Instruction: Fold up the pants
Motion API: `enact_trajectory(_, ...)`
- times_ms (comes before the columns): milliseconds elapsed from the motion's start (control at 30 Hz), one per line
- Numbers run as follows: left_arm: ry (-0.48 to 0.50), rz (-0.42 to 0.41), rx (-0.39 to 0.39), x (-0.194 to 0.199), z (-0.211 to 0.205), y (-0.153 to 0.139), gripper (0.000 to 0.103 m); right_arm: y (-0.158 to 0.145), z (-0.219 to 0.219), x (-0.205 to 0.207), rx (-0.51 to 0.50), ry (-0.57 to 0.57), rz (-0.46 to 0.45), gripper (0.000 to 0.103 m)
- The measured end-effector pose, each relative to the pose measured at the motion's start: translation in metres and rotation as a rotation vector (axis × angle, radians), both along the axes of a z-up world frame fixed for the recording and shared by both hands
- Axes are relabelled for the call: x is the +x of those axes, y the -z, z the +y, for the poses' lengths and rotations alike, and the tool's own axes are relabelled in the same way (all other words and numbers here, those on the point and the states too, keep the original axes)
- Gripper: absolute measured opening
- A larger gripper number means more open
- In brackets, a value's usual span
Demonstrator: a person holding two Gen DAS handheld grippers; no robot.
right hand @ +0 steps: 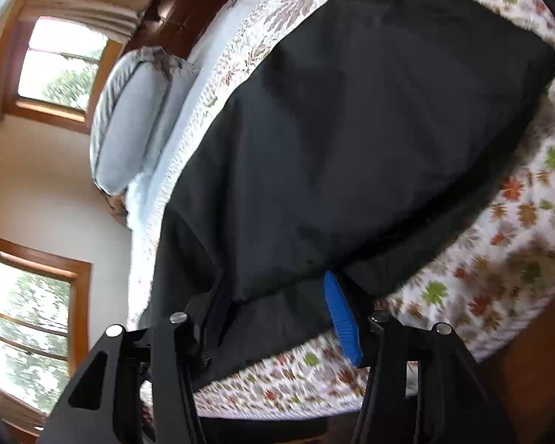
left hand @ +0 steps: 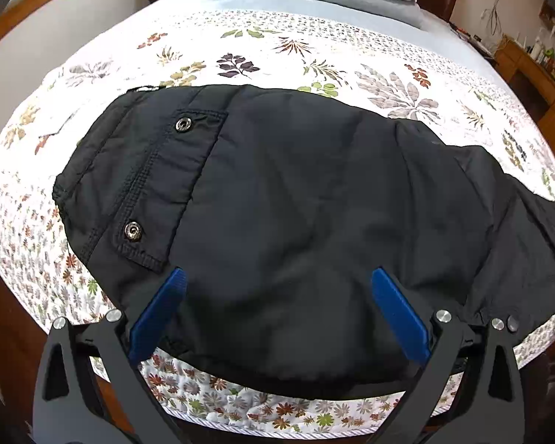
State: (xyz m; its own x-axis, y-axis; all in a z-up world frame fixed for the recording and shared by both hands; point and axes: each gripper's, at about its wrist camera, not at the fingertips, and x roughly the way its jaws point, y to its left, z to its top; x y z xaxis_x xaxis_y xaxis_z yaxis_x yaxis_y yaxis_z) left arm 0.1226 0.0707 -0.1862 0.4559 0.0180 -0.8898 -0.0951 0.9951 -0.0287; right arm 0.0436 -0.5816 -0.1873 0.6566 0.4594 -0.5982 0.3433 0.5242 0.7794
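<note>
Pants (left hand: 296, 203), black, lay folded on the floral quilt (left hand: 314, 63) near the bed's near edge, waistband and snap-buttoned pocket flap (left hand: 166, 185) to the left, fabric puffy with soft creases. Left gripper (left hand: 277, 285) hovered spread wide over the near hem, holding nothing; right gripper (right hand: 277, 296) appeared to pinch a leg layer, its left finger hidden by cloth. Judged best to lift the leg end evenly and keep edges aligned.
</note>
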Motion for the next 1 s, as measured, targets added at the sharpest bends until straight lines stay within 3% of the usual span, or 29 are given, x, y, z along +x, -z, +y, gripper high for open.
enact_trajectory(133, 0.041, 0.013, 0.067, 0.004, -0.012, 0.003, 0.100, 0.015, -0.001, 0.007, 0.070, 0.052, -0.005, 0.045)
enact_trajectory(233, 0.056, 0.041, 0.082, 0.006, -0.015, 0.010, 0.100, 0.015, -0.004, 0.009, 0.050, 0.035, -0.007, 0.017)
enact_trajectory(300, 0.052, 0.048, 0.083, 0.007, -0.015, 0.014, 0.100, 0.011, -0.006, 0.008, 0.035, 0.029, -0.013, 0.007)
enact_trajectory(500, 0.055, 0.060, 0.088, 0.011, -0.014, 0.019, 0.100, -0.027, -0.041, -0.020, 0.076, 0.066, -0.084, 0.005)
enact_trajectory(567, 0.060, 0.064, 0.097, 0.013, -0.016, 0.021, 0.101, -0.023, -0.049, -0.026, 0.082, 0.026, -0.014, 0.005)
enact_trajectory(633, 0.059, 0.070, 0.104, 0.014, -0.017, 0.023, 0.101, -0.012, -0.046, -0.027, -0.007, -0.019, 0.062, 0.005)
enact_trajectory(700, 0.057, 0.075, 0.115, 0.016, -0.019, 0.024, 0.101, 0.005, -0.040, -0.026, -0.083, -0.068, 0.159, 0.018)
enact_trajectory(767, 0.055, 0.080, 0.120, 0.016, -0.020, 0.022, 0.101, 0.005, -0.041, -0.031, -0.081, -0.059, 0.134, 0.019)
enact_trajectory(800, 0.048, 0.083, 0.117, 0.014, -0.020, 0.019, 0.100, 0.002, -0.042, -0.033, -0.082, -0.045, 0.121, 0.024)
enact_trajectory(833, 0.045, 0.078, 0.110, 0.012, -0.020, 0.016, 0.100, -0.003, -0.045, -0.039, -0.092, -0.021, 0.098, 0.032)
enact_trajectory(867, 0.048, 0.064, 0.101, 0.010, -0.021, 0.012, 0.100, -0.006, -0.049, -0.046, -0.100, 0.001, 0.081, 0.048)
enact_trajectory(1000, 0.120, -0.023, 0.117, -0.003, -0.038, -0.001, 0.100, -0.015, -0.064, -0.060, -0.123, 0.075, 0.071, 0.052)
